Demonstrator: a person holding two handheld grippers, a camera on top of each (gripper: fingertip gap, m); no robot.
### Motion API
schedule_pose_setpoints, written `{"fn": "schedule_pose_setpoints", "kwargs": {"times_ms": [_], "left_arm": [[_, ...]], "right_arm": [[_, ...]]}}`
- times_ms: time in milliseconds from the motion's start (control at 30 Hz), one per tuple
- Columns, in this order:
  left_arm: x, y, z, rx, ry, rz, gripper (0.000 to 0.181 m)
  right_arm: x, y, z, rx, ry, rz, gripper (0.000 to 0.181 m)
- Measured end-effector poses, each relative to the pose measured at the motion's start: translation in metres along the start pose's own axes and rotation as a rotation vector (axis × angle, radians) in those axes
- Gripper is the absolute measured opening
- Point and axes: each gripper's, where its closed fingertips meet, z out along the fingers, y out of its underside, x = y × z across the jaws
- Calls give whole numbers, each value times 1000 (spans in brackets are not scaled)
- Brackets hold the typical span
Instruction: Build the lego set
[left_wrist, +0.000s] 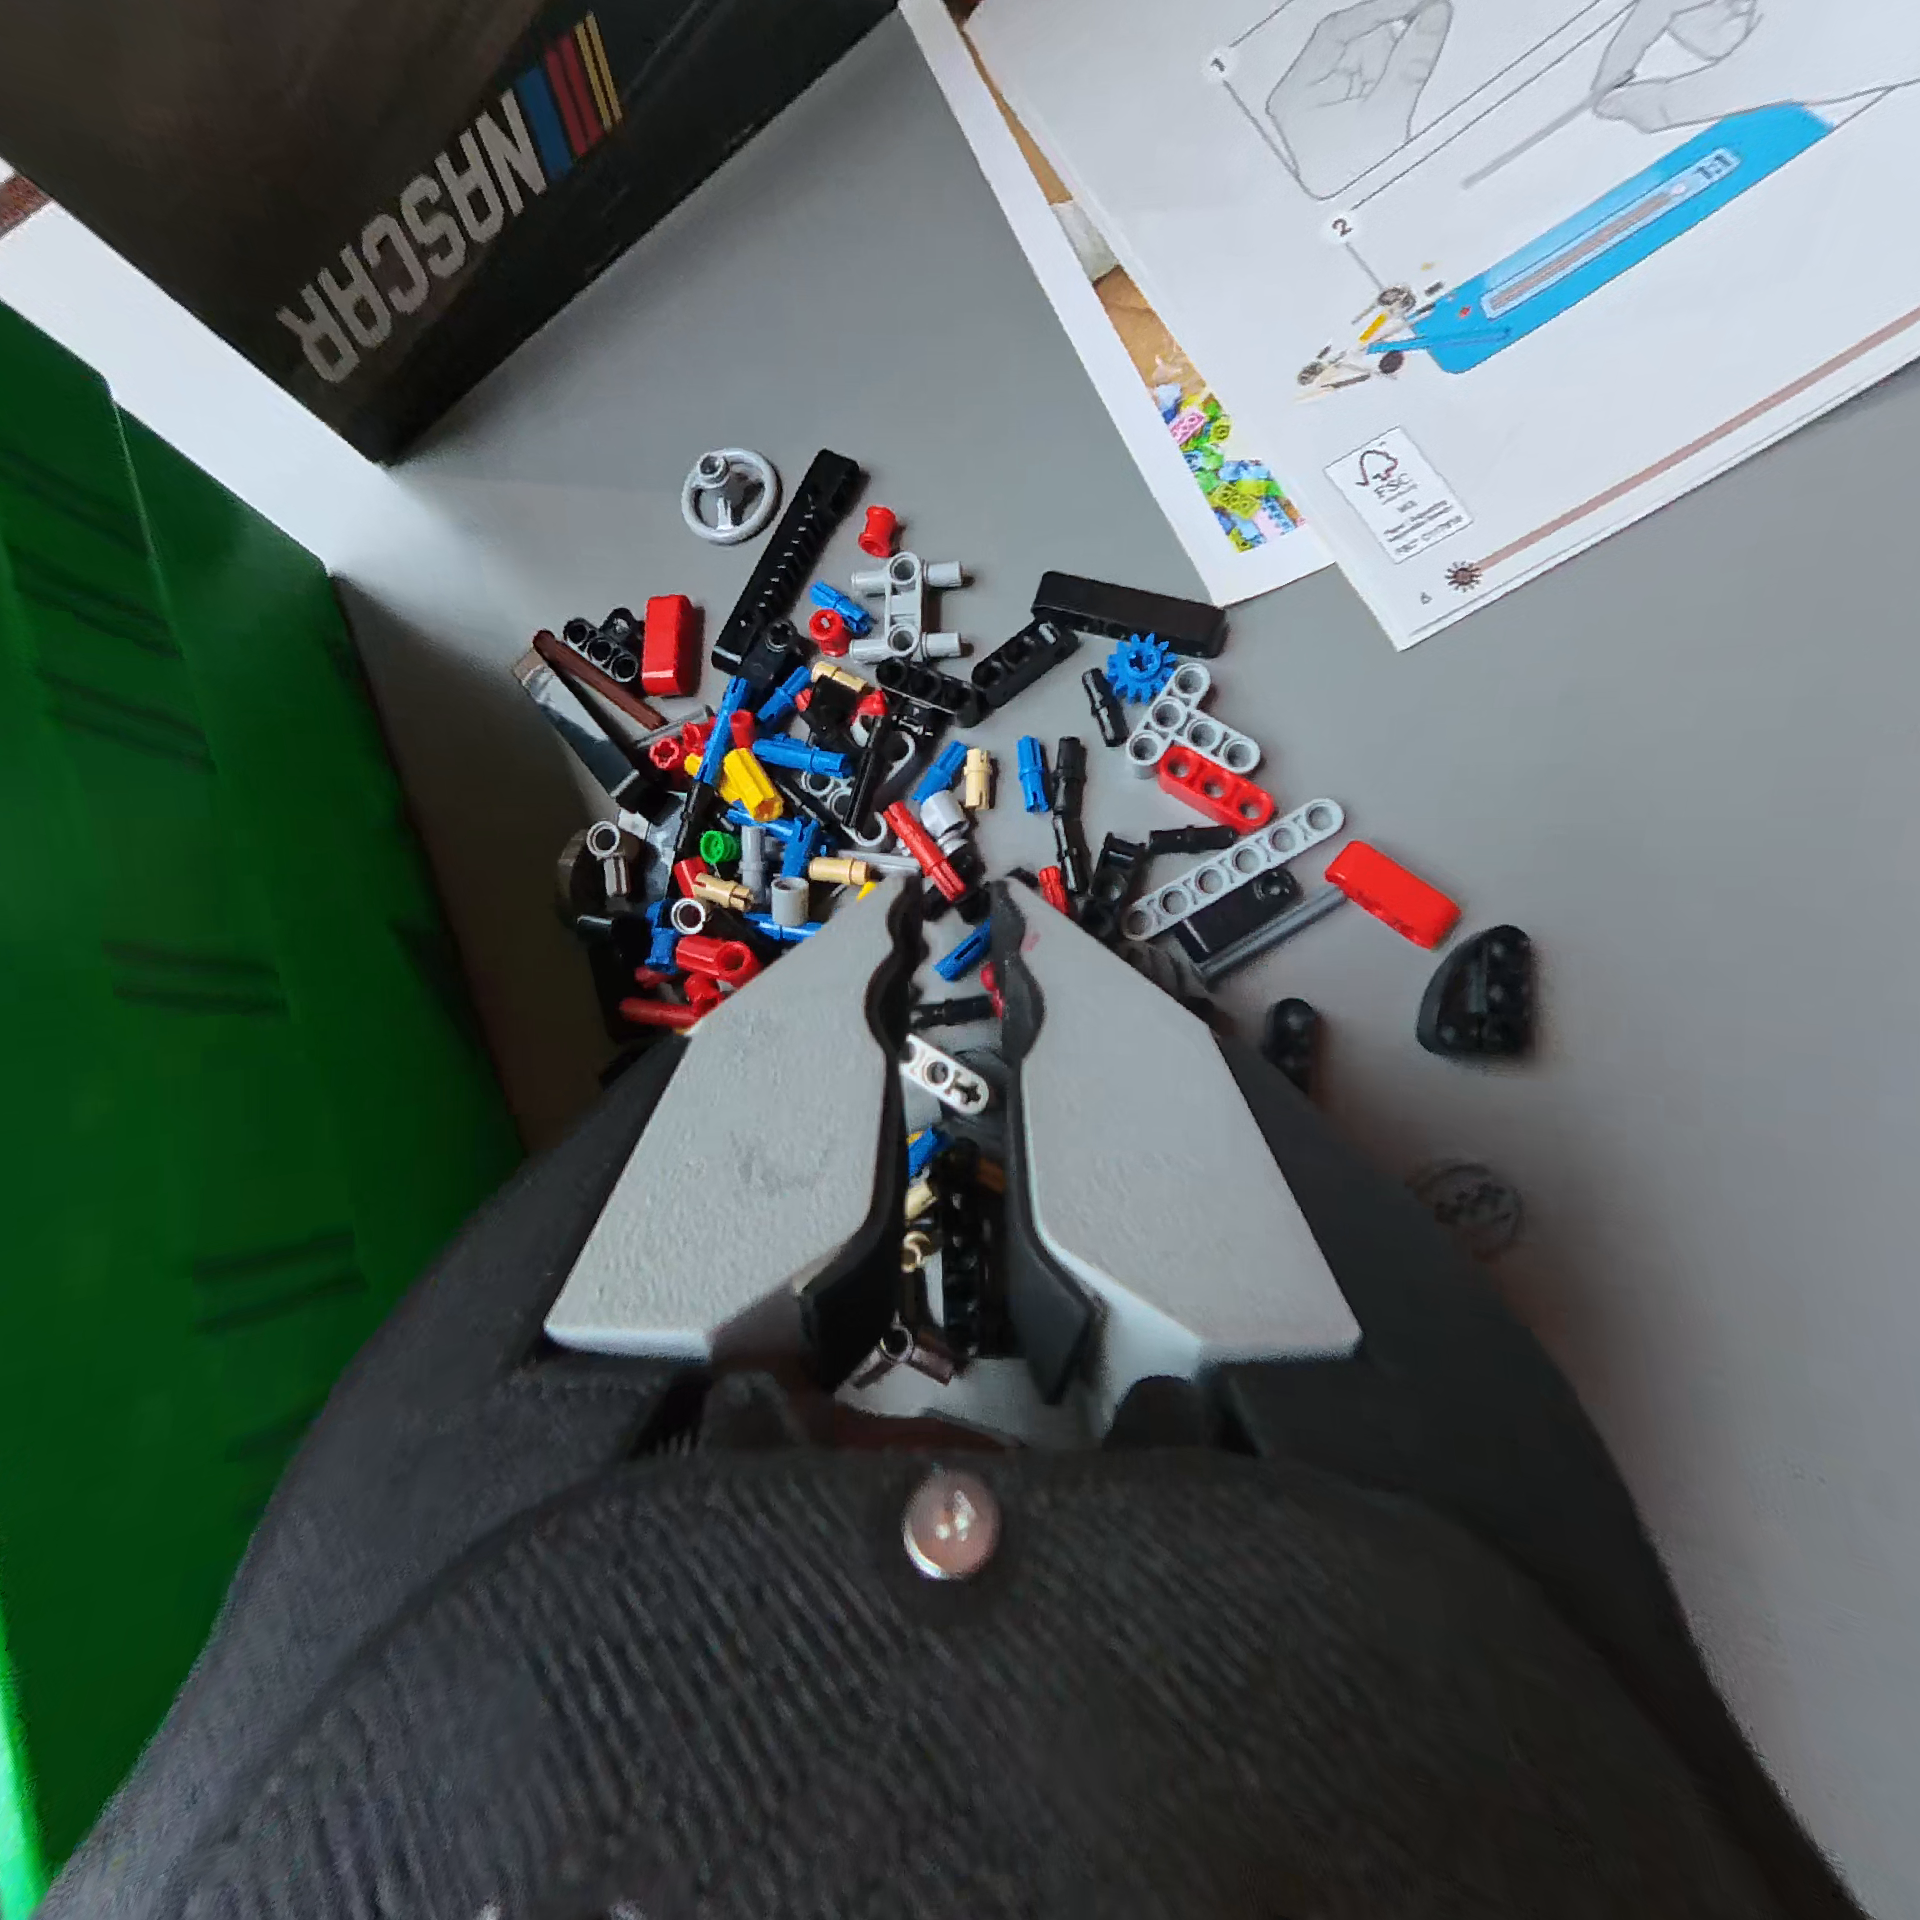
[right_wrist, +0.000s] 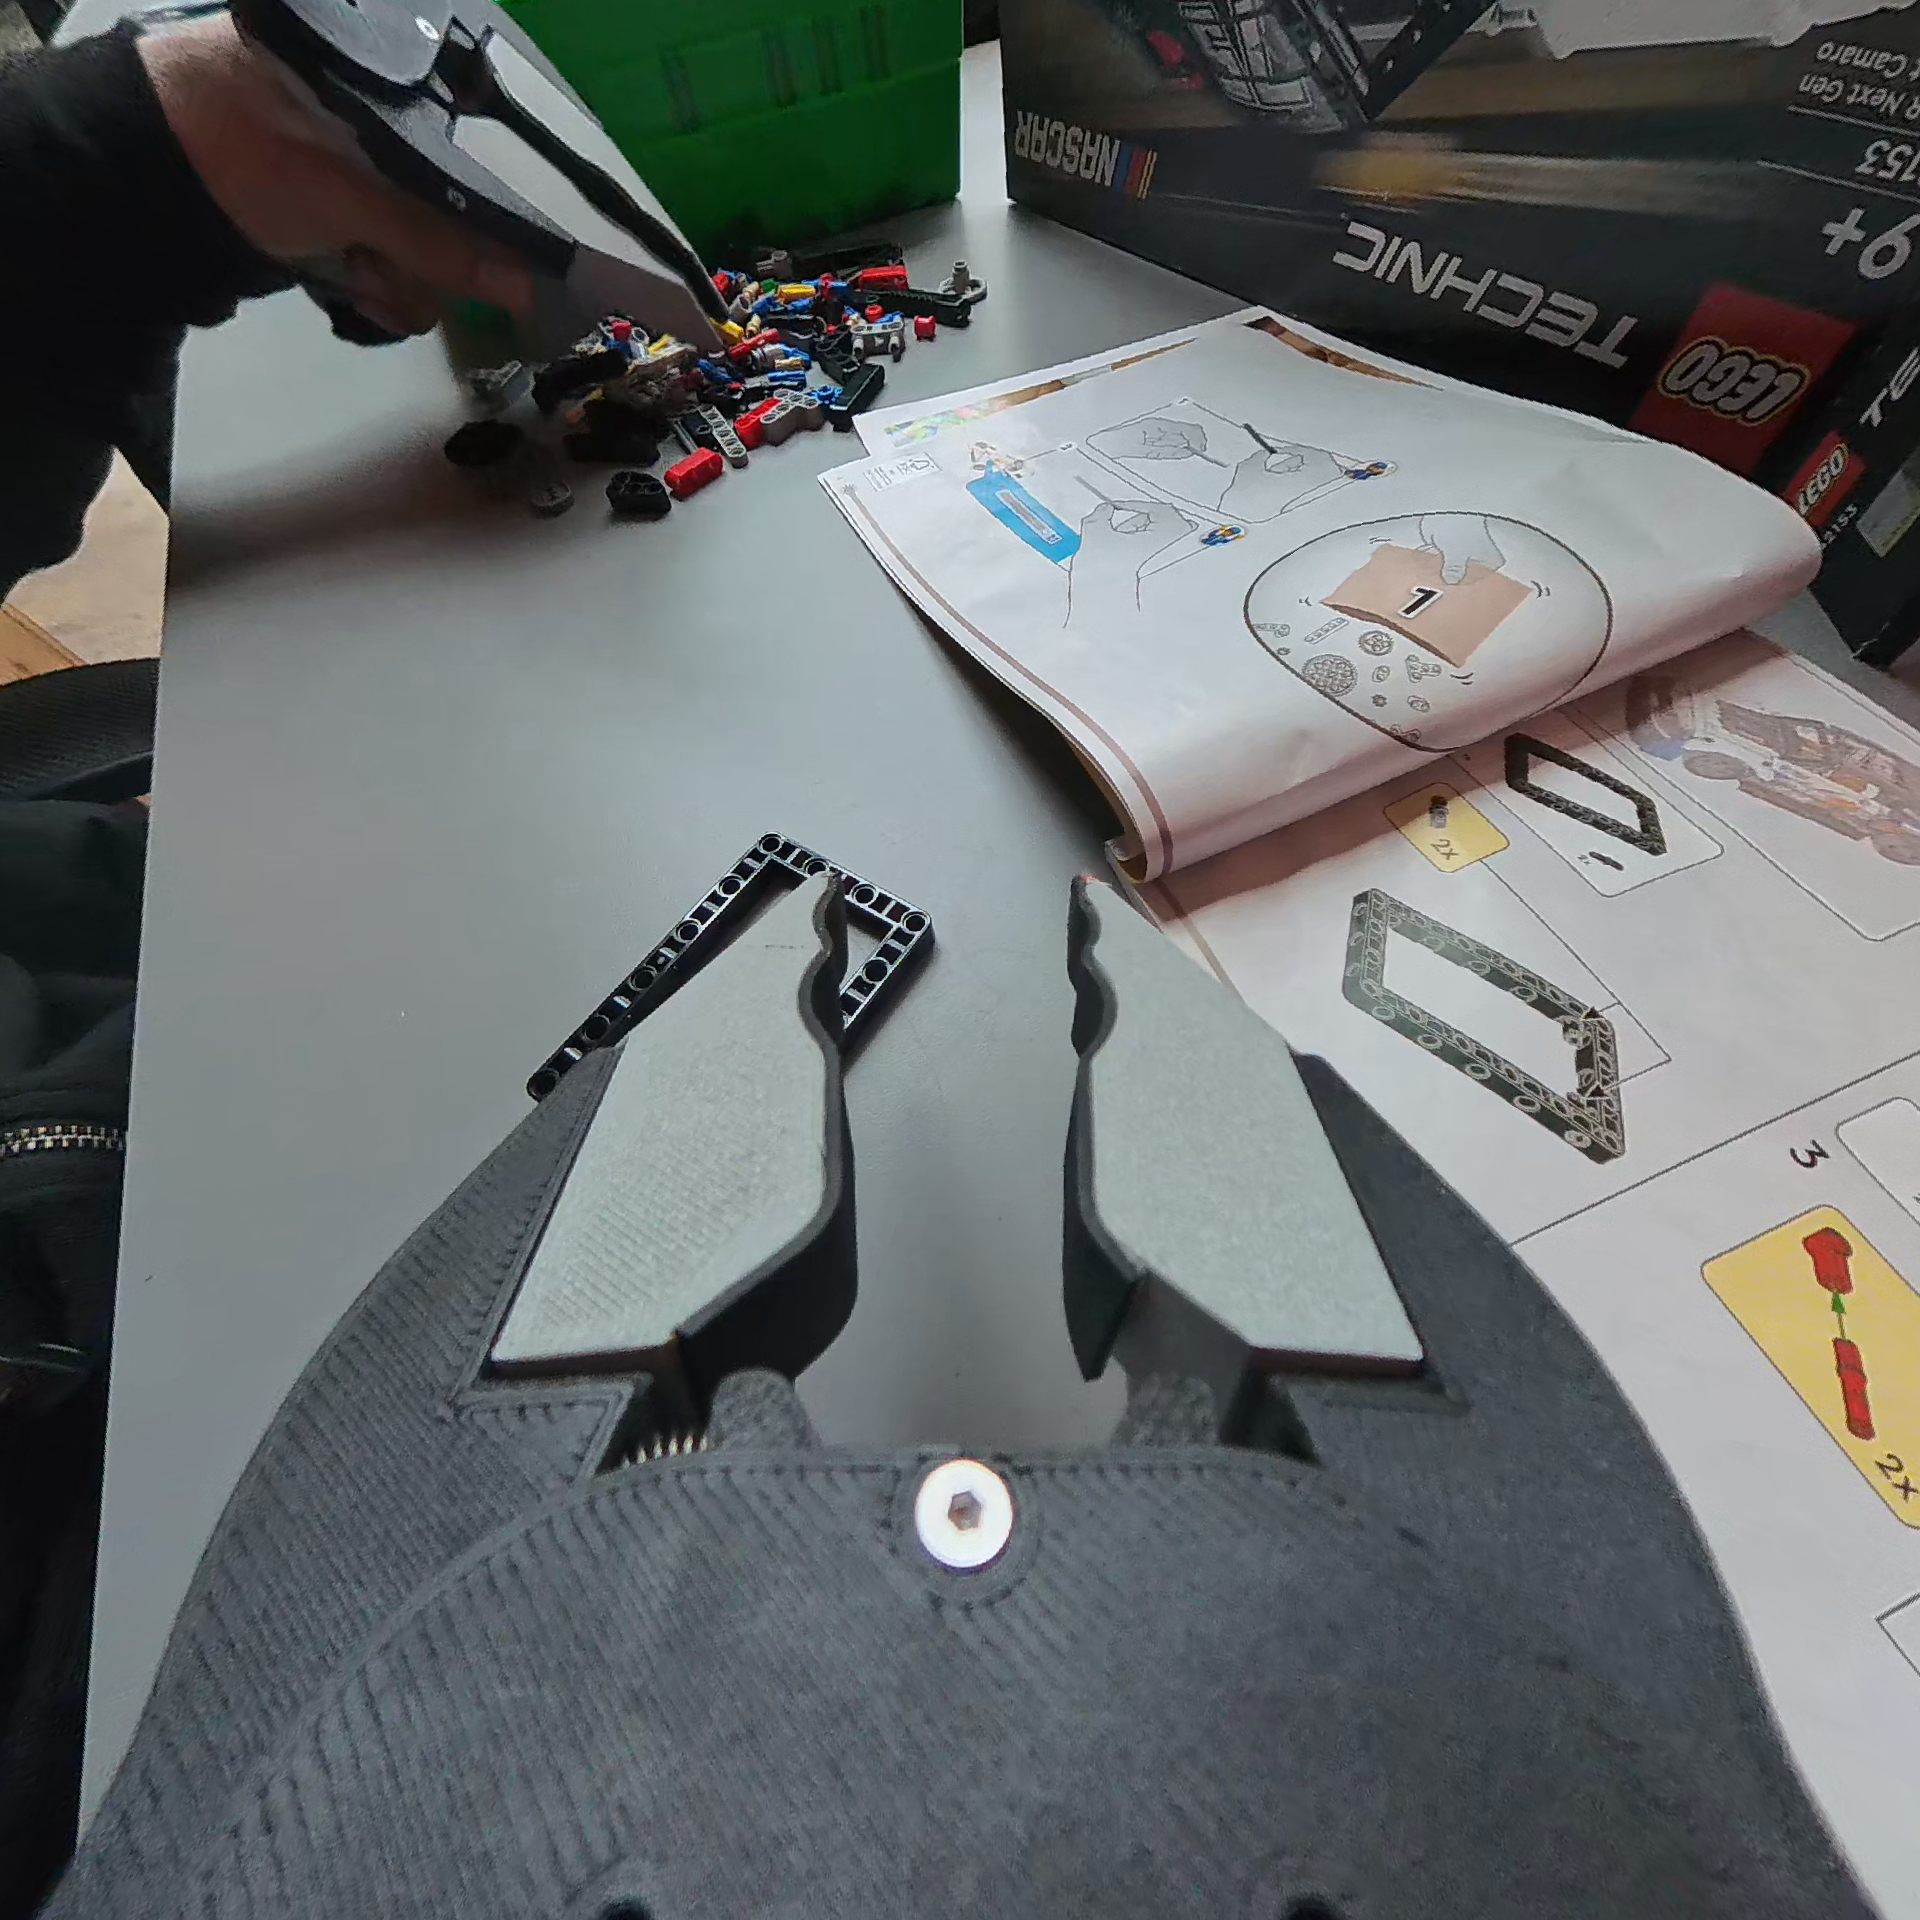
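Observation:
A pile of small lego pieces (left_wrist: 831, 748) in black, red, blue, grey and tan lies on the grey table (right_wrist: 520, 675). My left gripper (left_wrist: 953, 896) hangs right over the near side of the pile, jaws a narrow gap apart, and I see nothing clamped between them. It also shows in the right wrist view (right_wrist: 717, 312), tips down in the pile (right_wrist: 727, 364). My right gripper (right_wrist: 956, 888) is open and empty, low over the table. A black rectangular lego frame (right_wrist: 657, 962) lies flat under its left finger (right_wrist: 727, 1091).
The open instruction booklet (right_wrist: 1351, 623) lies right of the frame and also shows in the left wrist view (left_wrist: 1507, 260). The black set box (right_wrist: 1455, 156) stands at the back. A green bin (left_wrist: 156, 831) stands left of the pile. A hand (right_wrist: 312, 208) holds the left gripper. My right fingertips sit around 35 cm from my left ones.

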Motion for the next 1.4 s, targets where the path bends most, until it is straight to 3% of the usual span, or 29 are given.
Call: {"fn": "schedule_pose_setpoints", "kwargs": {"times_ms": [167,333,700,1000,1267,1333,1400], "left_arm": [[1,-4,5,-19,28,26,5],[1,6,8,-107,51,73,11],[7,7,10,-128,76,160,14],[6,10,10,-136,79,157,3],[1,-10,-8,-8,86,73,3],[21,-29,-17,74,176,47,3],[64,-54,-29,178,319,52,2]], "right_arm": [[0,0,0,0,0,0,39],[0,0,-1,1,2,-1,38],[-1,0,-1,1,-1,0,37],[-1,-1,-2,5,-1,-1,36],[-1,-1,-2,8,1,-1,36],[0,-1,-2,9,1,1,36],[1,-2,-1,9,4,1,36]]}}
